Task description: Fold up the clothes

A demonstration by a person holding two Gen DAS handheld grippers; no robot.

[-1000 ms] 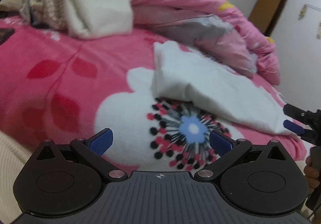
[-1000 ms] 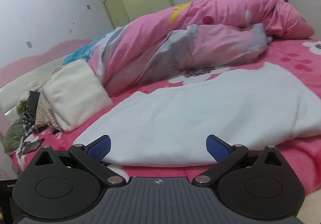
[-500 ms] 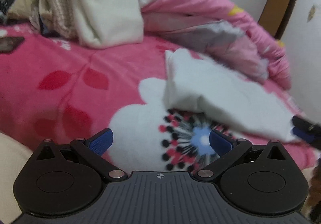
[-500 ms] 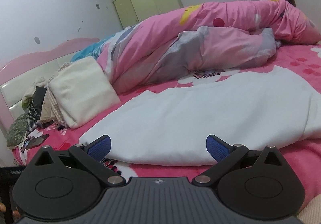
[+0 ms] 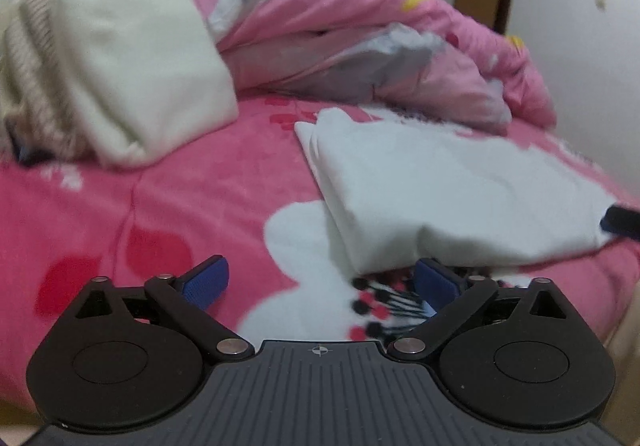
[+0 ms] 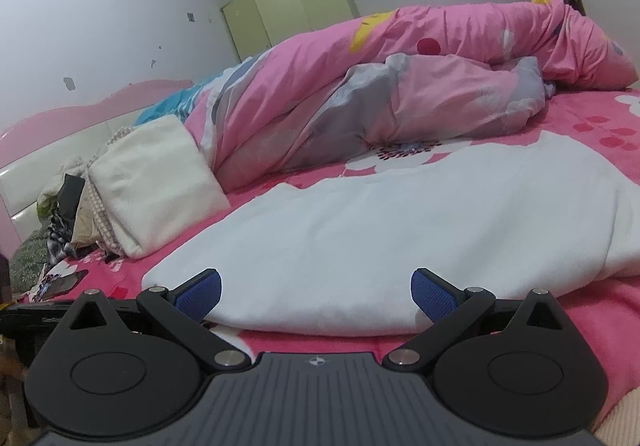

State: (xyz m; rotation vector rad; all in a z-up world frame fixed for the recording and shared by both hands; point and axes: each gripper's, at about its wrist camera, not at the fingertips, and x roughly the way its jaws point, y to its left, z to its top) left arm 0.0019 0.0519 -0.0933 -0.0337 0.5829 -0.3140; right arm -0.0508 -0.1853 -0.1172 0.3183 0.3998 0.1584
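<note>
A white garment (image 5: 448,190) lies folded flat on the pink flowered bed cover (image 5: 192,198). My left gripper (image 5: 322,282) is open just short of its near left corner, with nothing between the fingers. In the right wrist view the same white garment (image 6: 400,230) fills the middle of the bed, and my right gripper (image 6: 316,290) is open at its near edge, the fingertips level with the fold. The tip of the right gripper (image 5: 620,222) shows at the garment's right edge in the left wrist view.
A cream folded blanket (image 5: 132,58) and knitted things are stacked at the back left. A crumpled pink and grey duvet (image 5: 360,34) lies along the far side. A dark phone (image 6: 60,284) rests on the bed cover. A green wardrobe (image 6: 292,2) stands behind.
The left gripper has moved forward and lower toward the garment's left corner. The right gripper has come closer to the garment's near edge. Both stayed open.
</note>
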